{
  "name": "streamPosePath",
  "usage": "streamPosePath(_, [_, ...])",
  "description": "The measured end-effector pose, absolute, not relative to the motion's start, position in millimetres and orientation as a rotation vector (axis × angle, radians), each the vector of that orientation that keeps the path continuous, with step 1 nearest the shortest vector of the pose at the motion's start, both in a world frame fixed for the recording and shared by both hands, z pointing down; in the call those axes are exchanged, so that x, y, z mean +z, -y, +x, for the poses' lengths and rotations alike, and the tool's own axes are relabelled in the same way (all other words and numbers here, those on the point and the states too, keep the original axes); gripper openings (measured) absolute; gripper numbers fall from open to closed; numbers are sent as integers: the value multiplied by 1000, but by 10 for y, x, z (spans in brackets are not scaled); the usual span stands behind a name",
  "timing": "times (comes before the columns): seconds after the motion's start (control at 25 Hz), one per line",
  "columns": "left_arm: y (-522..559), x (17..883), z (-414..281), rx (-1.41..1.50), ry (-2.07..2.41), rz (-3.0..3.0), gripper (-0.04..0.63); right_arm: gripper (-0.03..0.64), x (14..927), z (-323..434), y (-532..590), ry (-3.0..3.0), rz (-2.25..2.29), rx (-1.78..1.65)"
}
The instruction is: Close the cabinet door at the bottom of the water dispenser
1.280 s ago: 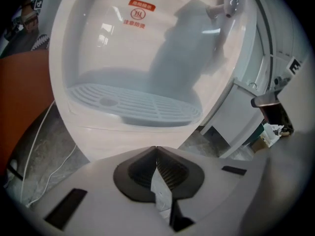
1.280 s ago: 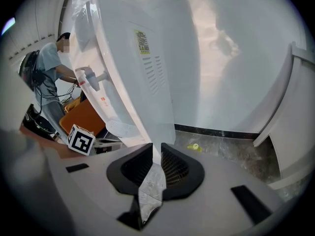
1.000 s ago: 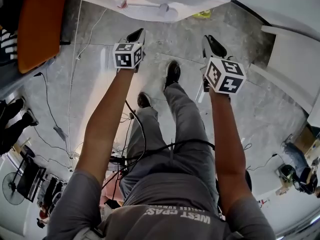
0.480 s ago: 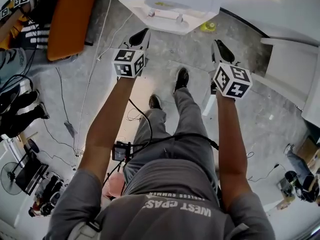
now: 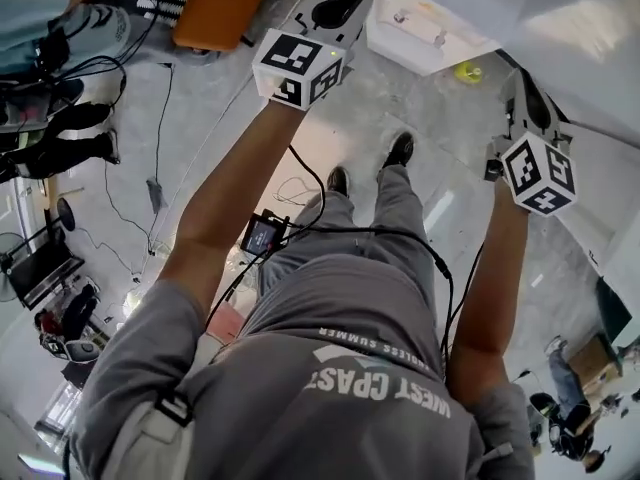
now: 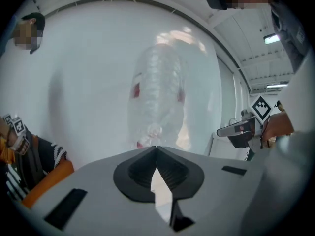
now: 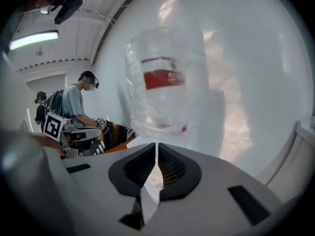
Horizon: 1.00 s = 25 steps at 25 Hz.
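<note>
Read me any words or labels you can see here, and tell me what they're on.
"WEST CPAS": upside down on the person's grey shirt.
"SUMMER": smaller line on that shirt; the rest is unclear.
Unreadable: the red label on the water bottle, too blurred.

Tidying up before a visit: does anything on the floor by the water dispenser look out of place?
Only small things: a yellow object lies on the floor beside the water dispenser, and loose cables trail across it at left. No spill shows.
</note>
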<state>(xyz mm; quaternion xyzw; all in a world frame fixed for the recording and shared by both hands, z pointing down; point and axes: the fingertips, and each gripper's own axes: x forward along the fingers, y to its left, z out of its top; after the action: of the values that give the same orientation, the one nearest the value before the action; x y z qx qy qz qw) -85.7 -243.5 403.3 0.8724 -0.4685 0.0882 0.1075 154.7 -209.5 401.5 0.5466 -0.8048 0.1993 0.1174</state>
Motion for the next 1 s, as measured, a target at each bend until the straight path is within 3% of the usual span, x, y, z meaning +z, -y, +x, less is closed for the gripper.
streamPosePath(0.48, [1942,2172,-1314,75,1492,2800,15,31,2393,1051,1749,2559,1532,277])
streamPosePath(1.0, [1111,1255,-1532,18,1481,2860,15,28,1354,866,1179,2660,1513,53])
